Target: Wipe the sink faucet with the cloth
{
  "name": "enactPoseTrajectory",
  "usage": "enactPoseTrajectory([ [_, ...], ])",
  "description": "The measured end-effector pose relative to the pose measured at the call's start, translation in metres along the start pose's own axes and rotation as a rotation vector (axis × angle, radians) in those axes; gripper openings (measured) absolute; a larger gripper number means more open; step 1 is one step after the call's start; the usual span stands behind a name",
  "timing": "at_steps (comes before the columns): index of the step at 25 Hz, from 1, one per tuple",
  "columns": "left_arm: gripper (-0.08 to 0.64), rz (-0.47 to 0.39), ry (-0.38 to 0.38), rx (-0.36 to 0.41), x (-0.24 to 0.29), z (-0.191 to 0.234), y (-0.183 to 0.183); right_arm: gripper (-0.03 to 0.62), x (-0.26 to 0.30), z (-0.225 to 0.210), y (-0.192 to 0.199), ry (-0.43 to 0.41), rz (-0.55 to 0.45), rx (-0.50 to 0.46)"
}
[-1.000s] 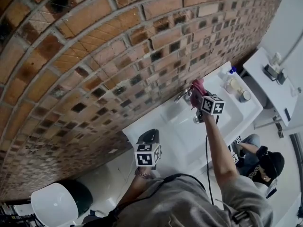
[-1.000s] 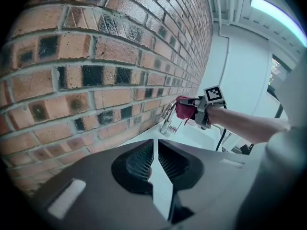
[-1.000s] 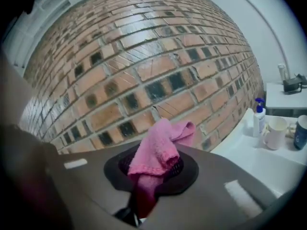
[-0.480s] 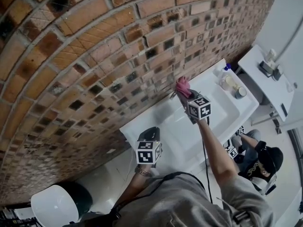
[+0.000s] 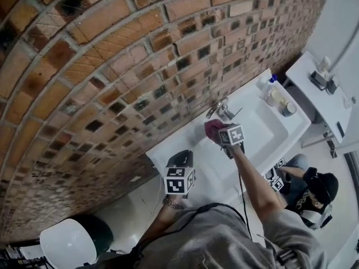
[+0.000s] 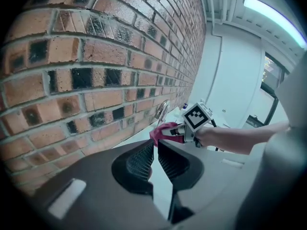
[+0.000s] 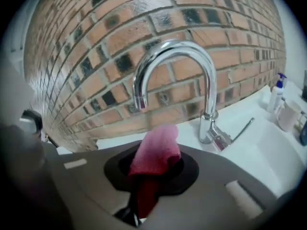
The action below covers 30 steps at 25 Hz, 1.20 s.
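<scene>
Gripping the cloth (image 7: 156,147), the right hand-held gripper (image 7: 153,171) hangs just short of the faucet (image 7: 209,90) ahead, so wiping looks unfinished. The left hand-held gripper (image 6: 154,150) idles, jaws together and empty.

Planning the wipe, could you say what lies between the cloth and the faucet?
Nothing: the right gripper view shows only bare counter between cloth and faucet.

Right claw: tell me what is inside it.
A crumpled pink cloth is clamped in the right claw, its top bunched above. The cloth hides the claw's inner faces. The curved chrome faucet stands beyond, apart from the cloth.
</scene>
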<state>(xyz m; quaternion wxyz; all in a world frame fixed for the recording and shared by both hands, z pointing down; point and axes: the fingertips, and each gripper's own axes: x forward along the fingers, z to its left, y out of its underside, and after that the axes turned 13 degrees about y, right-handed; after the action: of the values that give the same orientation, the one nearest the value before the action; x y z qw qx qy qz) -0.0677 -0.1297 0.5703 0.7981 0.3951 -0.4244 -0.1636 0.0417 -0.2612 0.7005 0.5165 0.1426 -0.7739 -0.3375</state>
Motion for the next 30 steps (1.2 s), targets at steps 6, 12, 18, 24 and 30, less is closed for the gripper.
enactPoseTrajectory([
  [6, 0.044, -0.003, -0.028, -0.026, -0.006, 0.013, 0.003, 0.046, -0.024, 0.004, -0.055, -0.309, -0.332, 0.244],
  [12, 0.044, 0.006, -0.022, -0.018, -0.001, 0.011, 0.003, 0.046, -0.058, -0.028, -0.101, -0.327, -0.544, 0.294],
  [18, 0.044, 0.025, -0.005, -0.002, 0.007, 0.002, 0.004, 0.046, -0.036, -0.085, -0.101, -0.046, -0.49, 0.379],
  [24, 0.044, 0.026, -0.017, -0.01, 0.006, 0.005, 0.006, 0.046, 0.013, -0.105, -0.051, 0.204, -0.214, 0.423],
  [30, 0.044, 0.023, -0.047, -0.037, 0.001, 0.021, 0.01, 0.046, -0.011, -0.143, -0.064, 0.442, -0.249, 0.28],
])
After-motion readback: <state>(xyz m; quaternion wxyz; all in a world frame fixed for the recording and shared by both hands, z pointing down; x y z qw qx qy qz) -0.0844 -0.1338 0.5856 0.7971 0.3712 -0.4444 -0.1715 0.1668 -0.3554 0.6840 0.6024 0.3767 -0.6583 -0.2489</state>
